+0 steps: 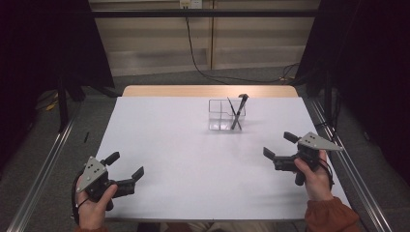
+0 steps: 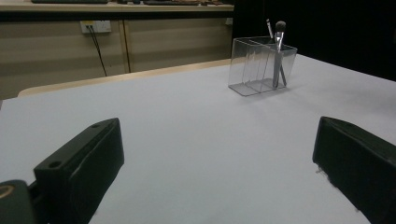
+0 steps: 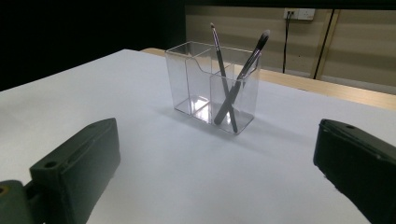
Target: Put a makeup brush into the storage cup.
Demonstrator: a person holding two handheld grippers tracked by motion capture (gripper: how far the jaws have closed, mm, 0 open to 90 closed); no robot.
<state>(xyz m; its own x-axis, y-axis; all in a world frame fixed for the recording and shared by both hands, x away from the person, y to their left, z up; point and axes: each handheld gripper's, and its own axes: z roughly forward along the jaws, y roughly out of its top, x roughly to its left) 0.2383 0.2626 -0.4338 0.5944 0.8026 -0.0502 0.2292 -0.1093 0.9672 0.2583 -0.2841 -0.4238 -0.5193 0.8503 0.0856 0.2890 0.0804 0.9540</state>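
Though spread wide and pinching nothing, no promise of a clean approach from either claw. Left claw [image 1: 128, 163] low over the near left corner of the desk [image 1: 183, 159], right claw [image 1: 277, 143] over the near right side, each well apart from the work. Toward the far middle of the desk: a clear organizer [image 1: 220, 121], standing upright, with a thick brush [image 1: 238, 113] and a thin brush [image 3: 219, 56] leaning crossed in its right-hand compartment as seen from the high view, heads up, handles down.

Likely trouble, judged from here:

Tipping or sliding the organizer. Light-looking and not held down. Easy to shove with one jaw while reaching for a handle, more so with clear walls hard to read against the pale desk.

Catching both brushes at once. Crossed near mid-handle, hence a risk of pinching two by closing at the crossing, or of levering one out and dropping it onto the desk.

Dragging the organizer up along with a brush. Risk from pulling at a slant instead of along the handle: brush wedged against the rim, whole box lifted or toppled.

Losing the grip. Thin, smooth-looking handles, so a chance of swinging or falling if pinched too near the bristle end.

Knocking the claws together. Both aimed inward at the same small target. Safer to send one in and use the other to steady a wall.
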